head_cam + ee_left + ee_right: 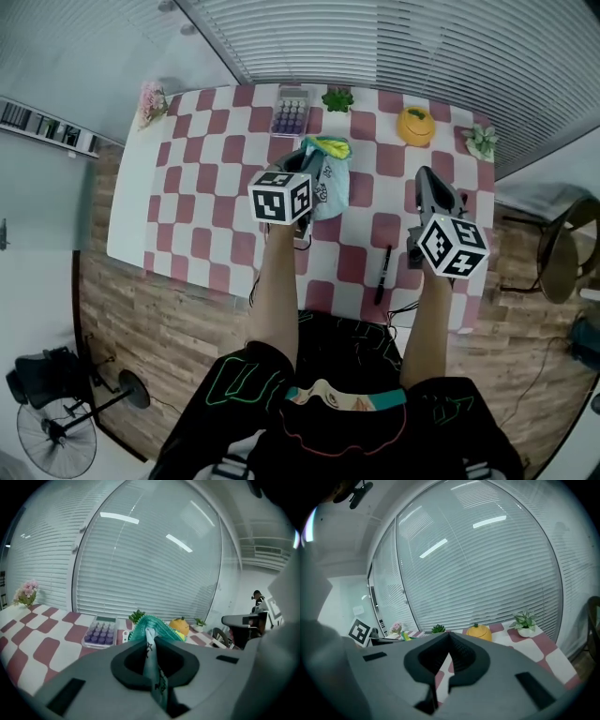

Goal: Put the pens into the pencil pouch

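Observation:
A teal and pale-blue pencil pouch (332,180) hangs lifted above the checkered table (202,178), and my left gripper (312,164) is shut on its edge. In the left gripper view the pouch (151,626) fabric is pinched between the jaws of the left gripper (150,649). A black pen (382,274) lies on the cloth near the table's front edge, between my two arms. My right gripper (427,180) hovers to the right of the pouch, shut with nothing in it. The right gripper (449,637) looks toward the window.
Along the back of the table stand a purple-keyed calculator (291,113), a small green plant (337,98), an orange pumpkin-shaped object (416,125), a potted plant (481,141) and pink flowers (150,101). A chair (562,248) stands right of the table.

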Action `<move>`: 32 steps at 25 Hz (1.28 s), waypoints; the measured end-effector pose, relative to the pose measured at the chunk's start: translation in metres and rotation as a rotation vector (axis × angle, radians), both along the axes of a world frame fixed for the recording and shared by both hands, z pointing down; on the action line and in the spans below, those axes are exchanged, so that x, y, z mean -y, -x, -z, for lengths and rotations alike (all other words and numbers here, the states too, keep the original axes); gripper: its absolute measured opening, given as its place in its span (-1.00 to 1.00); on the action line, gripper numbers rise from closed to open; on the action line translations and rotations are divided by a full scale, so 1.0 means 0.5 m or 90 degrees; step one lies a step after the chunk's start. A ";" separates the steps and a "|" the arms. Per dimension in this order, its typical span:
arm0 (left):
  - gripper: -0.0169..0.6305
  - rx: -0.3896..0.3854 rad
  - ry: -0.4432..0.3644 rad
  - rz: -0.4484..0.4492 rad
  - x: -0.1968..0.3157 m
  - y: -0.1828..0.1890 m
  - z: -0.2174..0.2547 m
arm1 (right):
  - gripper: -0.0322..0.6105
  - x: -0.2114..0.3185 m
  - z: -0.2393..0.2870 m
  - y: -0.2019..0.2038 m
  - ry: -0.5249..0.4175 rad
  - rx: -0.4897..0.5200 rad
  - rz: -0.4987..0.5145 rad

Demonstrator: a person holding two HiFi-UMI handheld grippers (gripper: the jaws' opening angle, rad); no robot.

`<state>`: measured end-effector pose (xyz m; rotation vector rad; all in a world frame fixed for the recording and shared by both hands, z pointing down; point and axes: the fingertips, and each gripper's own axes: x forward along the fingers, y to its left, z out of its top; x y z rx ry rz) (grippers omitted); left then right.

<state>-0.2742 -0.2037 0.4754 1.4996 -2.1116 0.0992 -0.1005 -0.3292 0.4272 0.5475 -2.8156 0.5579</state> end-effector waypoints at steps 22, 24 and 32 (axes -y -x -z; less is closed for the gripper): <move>-0.89 0.112 -0.397 -0.214 -0.067 -0.111 0.320 | -0.89 -0.050 0.135 -0.009 -0.083 0.064 -0.017; -0.89 0.109 -0.419 -0.237 -0.076 -0.117 0.332 | -0.89 -0.057 0.143 -0.013 -0.090 0.065 -0.025; -0.89 0.066 -0.486 -0.320 -0.110 -0.144 0.377 | -0.89 -0.090 0.202 -0.038 -0.111 0.076 -0.061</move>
